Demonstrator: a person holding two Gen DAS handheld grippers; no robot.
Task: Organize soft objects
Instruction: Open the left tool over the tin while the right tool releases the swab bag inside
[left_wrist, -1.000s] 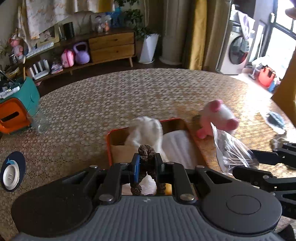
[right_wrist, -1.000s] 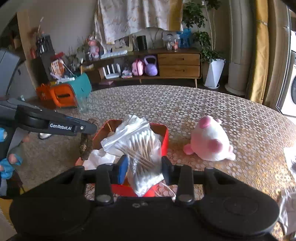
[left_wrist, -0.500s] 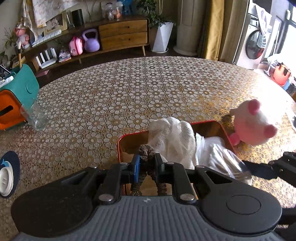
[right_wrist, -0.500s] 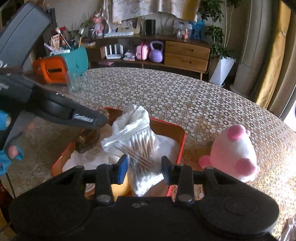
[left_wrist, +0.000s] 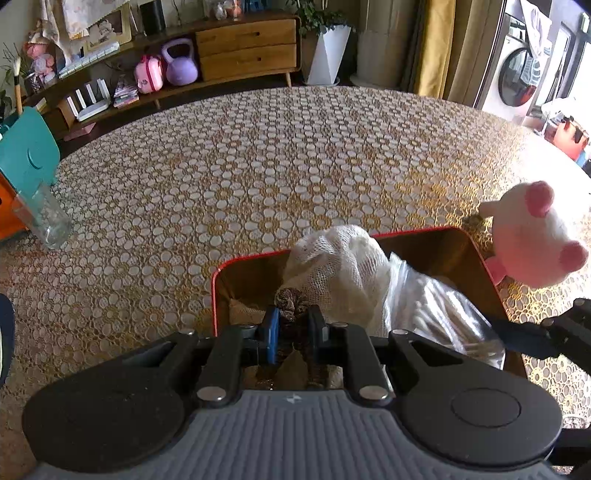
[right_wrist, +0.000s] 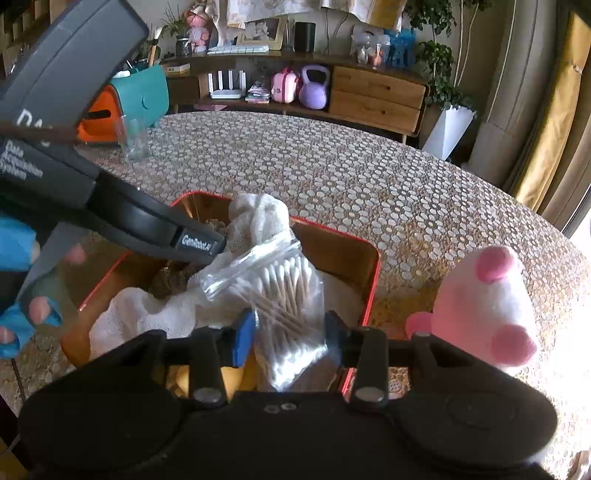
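Observation:
A red-rimmed tin (left_wrist: 406, 232) (right_wrist: 373, 280) sits on the patterned table and holds a white mesh cloth (left_wrist: 340, 258) (right_wrist: 258, 218). My left gripper (left_wrist: 291, 325) is shut on a brown scrunchie (left_wrist: 291, 299), low inside the tin's left part; its tip (right_wrist: 207, 245) shows in the right wrist view. My right gripper (right_wrist: 290, 338) has a clear bag of cotton swabs (right_wrist: 284, 280) (left_wrist: 439, 317) between its pads over the tin's right part. Its jaws are opening, and the bag still fills the gap. A pink and white plush (left_wrist: 532, 236) (right_wrist: 484, 314) lies right of the tin.
A drinking glass (left_wrist: 44, 218) (right_wrist: 133, 138) and a teal and orange box (left_wrist: 26, 162) (right_wrist: 125, 103) stand at the table's far left. A hand in a blue fingerless glove (right_wrist: 18, 251) holds the left gripper. A wooden sideboard (left_wrist: 247, 48) lies beyond the table.
Both grippers have come down and closer over the tin, bringing the scrunchie and the swab bag down into it. The plush has not moved.

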